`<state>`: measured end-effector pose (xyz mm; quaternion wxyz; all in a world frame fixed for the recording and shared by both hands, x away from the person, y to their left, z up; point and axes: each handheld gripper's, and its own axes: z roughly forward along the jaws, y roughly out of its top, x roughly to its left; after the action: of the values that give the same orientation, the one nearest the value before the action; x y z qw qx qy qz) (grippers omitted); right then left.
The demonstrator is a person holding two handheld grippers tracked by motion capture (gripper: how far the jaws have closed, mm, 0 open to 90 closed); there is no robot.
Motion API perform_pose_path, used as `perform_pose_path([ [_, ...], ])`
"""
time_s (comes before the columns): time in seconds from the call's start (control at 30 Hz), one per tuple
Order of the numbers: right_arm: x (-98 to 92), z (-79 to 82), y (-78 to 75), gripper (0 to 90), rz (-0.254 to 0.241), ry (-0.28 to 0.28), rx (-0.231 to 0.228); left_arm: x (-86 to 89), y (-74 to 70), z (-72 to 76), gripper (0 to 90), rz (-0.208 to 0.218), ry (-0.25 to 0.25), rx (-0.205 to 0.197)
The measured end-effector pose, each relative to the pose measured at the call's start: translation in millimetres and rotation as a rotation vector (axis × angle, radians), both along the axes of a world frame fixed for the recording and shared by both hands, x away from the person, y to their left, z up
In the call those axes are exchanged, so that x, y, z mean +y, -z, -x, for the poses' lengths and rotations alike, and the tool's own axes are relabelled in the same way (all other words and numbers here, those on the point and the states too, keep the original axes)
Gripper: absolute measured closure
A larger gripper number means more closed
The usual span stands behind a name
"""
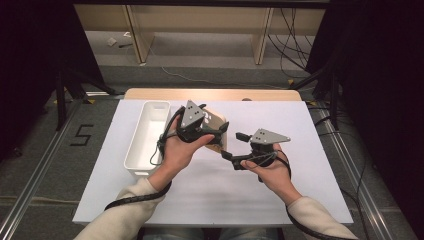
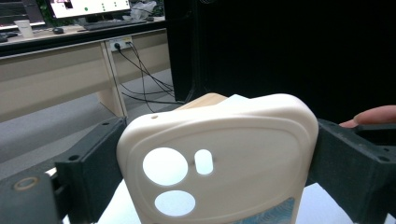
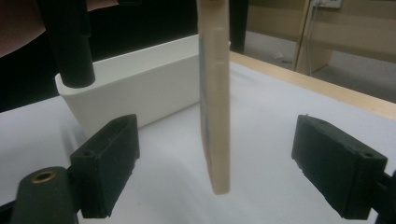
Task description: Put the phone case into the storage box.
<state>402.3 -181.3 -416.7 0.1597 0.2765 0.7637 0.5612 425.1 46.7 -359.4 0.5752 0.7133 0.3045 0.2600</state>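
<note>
Right now the white table sheet (image 1: 210, 195) fills the middle of the high view, matte and smooth, with a strip of pale wood along its far edge. At centre left of that view sits the white plastic bin (image 1: 146, 137), a long rounded trough with its length running away from me.

Just right of the bin, my left gripper (image 1: 216, 134) pinches the phone case (image 1: 216, 131). In the left gripper view the cream case (image 2: 219, 154) sits in the lower centre, gripped across its width by the two black jaws, one at each side edge. It is smooth, soft-looking and round-cornered, with two round camera holes and one small oblong hole; that camera end points away from my hand.

My right gripper (image 1: 235, 150) stands at the centre of the high view with jaws spread wide, having just been opening. In the right gripper view the case (image 3: 215, 102) hangs edge-on between those blocky black jaws, touching neither, its long axis upright and its lower end clear of the sheet.
</note>
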Motion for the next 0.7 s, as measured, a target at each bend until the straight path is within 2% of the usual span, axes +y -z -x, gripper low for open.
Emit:
perform_pose_path([
  [0.7,-26.7,1.4,-3.2,16.1,-0.019,0.033,-0.030,14.6,-9.1,-4.8,9.4,0.021,-0.035,-0.008],
])
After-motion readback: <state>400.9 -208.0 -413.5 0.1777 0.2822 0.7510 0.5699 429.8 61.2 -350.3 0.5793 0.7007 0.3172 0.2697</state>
